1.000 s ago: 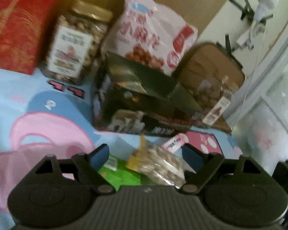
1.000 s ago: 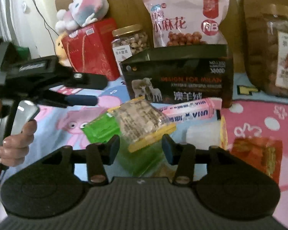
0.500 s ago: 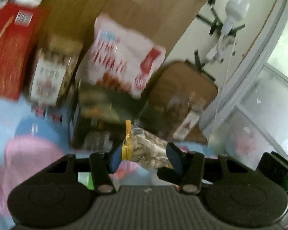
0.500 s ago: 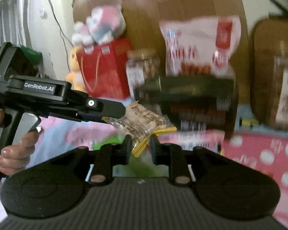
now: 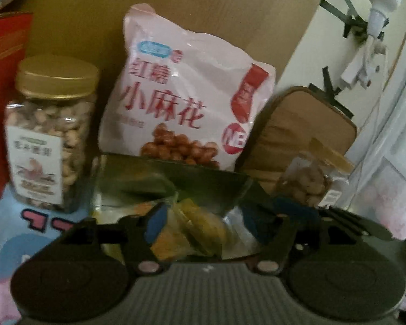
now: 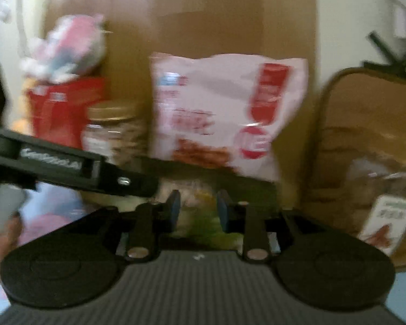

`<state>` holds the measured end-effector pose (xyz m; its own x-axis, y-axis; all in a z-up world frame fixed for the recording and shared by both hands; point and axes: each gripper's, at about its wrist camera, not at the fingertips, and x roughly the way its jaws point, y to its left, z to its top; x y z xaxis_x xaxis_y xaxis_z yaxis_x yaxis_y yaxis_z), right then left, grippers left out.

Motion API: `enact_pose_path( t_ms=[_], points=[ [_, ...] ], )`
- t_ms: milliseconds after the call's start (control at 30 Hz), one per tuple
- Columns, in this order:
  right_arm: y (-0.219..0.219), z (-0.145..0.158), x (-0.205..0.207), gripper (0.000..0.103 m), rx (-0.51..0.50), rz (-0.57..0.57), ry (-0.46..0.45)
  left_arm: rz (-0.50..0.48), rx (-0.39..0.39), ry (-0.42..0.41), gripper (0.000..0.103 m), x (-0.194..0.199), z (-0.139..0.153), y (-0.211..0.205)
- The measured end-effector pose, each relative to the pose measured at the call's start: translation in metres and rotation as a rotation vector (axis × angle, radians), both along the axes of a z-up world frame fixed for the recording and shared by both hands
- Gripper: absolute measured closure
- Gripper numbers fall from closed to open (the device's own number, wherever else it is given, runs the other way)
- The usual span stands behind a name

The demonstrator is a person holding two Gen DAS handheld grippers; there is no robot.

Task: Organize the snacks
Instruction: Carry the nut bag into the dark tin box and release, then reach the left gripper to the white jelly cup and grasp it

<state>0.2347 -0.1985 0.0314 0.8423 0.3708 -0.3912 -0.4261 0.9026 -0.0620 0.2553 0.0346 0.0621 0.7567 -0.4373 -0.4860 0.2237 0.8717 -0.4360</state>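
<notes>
My left gripper (image 5: 200, 223) stands open over the open top of the dark green box (image 5: 176, 187). A clear snack packet with yellow edges (image 5: 197, 230) lies between its fingers, down in the box. My right gripper (image 6: 197, 210) is shut on a green snack packet (image 6: 203, 224), held just before the same box (image 6: 251, 187); this view is blurred. The left gripper's arm (image 6: 67, 165) crosses the right wrist view at the left. The right gripper's fingers (image 5: 292, 208) show at the right of the left wrist view.
Behind the box stand a nut jar with a gold lid (image 5: 51, 140), a pink snack bag (image 5: 186, 100), a red box (image 5: 2, 81) and a brown case (image 5: 305, 130) with a bag of snacks (image 5: 308, 181). A plush toy (image 6: 67, 48) sits on the red box.
Both grippers have moved forward to the dark green box. The left gripper has opened and the yellow-edged packet has dropped into the box. The right gripper carries the green packet up.
</notes>
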Motion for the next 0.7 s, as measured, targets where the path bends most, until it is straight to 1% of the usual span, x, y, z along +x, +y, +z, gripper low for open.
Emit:
enact_pose_path(
  t_ms=[67, 133, 200, 267, 367, 467, 533, 600, 700],
  points=[
    [-0.013, -0.001, -0.001, 0.063, 0.019, -0.038, -0.004, -0.019, -0.021, -0.012, 0.036, -0.007, 0.002, -0.001],
    [-0.028, 0.0, -0.009, 0.063, 0.064, -0.064, -0.007, -0.017, -0.022, -0.035, 0.036, -0.019, 0.007, 0.002],
    [-0.044, 0.001, -0.023, 0.063, 0.119, -0.063, -0.014, -0.024, -0.051, -0.061, 0.036, -0.04, 0.01, 0.01],
    [-0.059, -0.001, -0.037, 0.063, 0.176, -0.073, 0.004, -0.035, -0.077, -0.076, 0.036, -0.063, 0.009, 0.019],
    [-0.089, -0.012, -0.055, 0.063, 0.277, -0.099, 0.077, -0.025, -0.08, -0.058, 0.035, -0.098, -0.003, 0.03],
    [-0.115, -0.029, -0.073, 0.061, 0.377, -0.137, 0.168, -0.011, -0.085, 0.001, 0.036, -0.128, -0.022, 0.036],
    [-0.129, -0.041, -0.085, 0.061, 0.447, -0.108, 0.237, -0.015, -0.092, 0.028, 0.036, -0.139, -0.03, 0.036],
    [-0.129, -0.047, -0.092, 0.061, 0.464, -0.064, 0.287, -0.03, -0.109, 0.048, 0.036, -0.144, -0.034, 0.033],
    [-0.111, -0.043, -0.099, 0.061, 0.411, 0.008, 0.293, -0.06, -0.139, 0.071, 0.036, -0.14, -0.031, 0.022]
  ],
)
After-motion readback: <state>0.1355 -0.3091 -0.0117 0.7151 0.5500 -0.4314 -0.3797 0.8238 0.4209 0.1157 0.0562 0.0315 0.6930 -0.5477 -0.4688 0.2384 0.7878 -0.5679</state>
